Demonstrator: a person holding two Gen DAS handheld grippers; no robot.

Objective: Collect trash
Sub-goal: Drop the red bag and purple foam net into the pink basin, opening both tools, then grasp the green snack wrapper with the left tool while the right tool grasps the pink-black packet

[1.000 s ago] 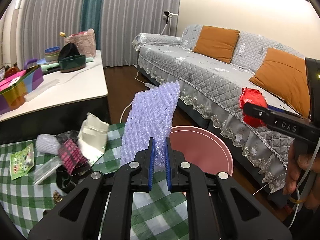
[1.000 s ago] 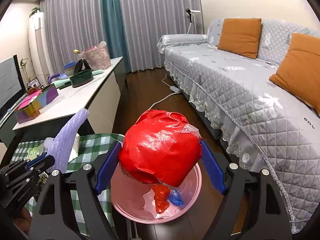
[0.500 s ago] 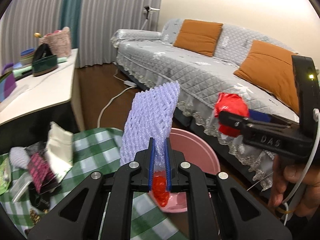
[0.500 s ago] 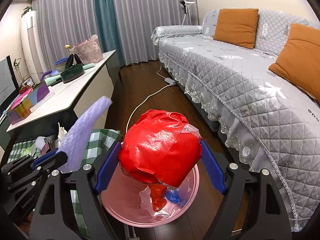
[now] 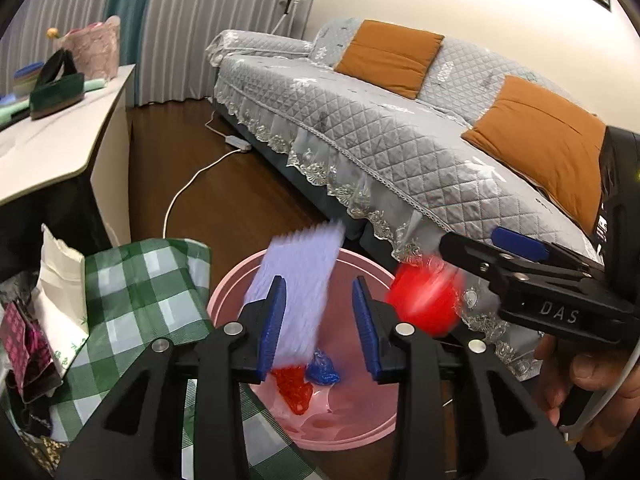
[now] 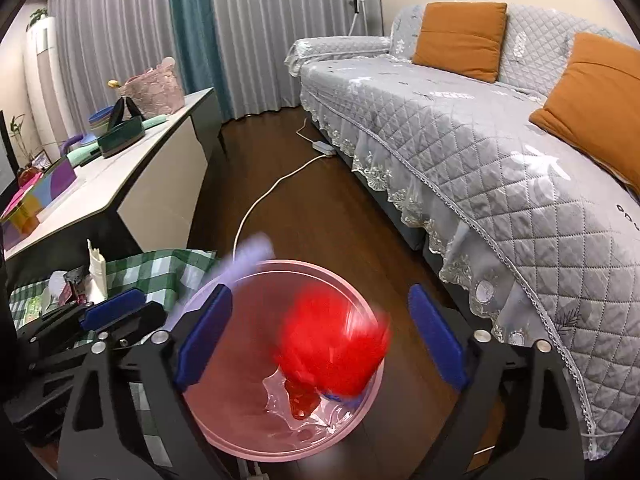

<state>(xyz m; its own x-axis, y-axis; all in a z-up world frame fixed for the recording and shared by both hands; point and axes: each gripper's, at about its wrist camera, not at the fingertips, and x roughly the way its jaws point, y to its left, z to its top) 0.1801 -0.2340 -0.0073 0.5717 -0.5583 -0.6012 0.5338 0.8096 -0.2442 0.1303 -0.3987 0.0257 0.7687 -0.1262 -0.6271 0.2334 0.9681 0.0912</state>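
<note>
Left tongs [image 5: 320,320] just opening, pads apart, the purple foam net [image 5: 298,284] between them, blurred and dropping toward the pink basin [image 5: 224,292] on the floor below. Right tongs [image 6: 320,340] just spreading wide too, clear of the red wrapper ball [image 6: 332,344], likewise blurred and falling over the basin's right side. Both pieces judged very light and soft: the net springy and easily crushed, best pinched by one edge; the ball crinkly and probably slick, needing a wide squeeze across its middle. Red and blue scraps [image 5: 308,380] already lying in the basin bottom. Farther left, more wrappers [image 5: 44,320] waiting on the green checked cloth [image 5: 136,292] over the near counter. Sofa [image 6: 500,152] along the right.
</note>
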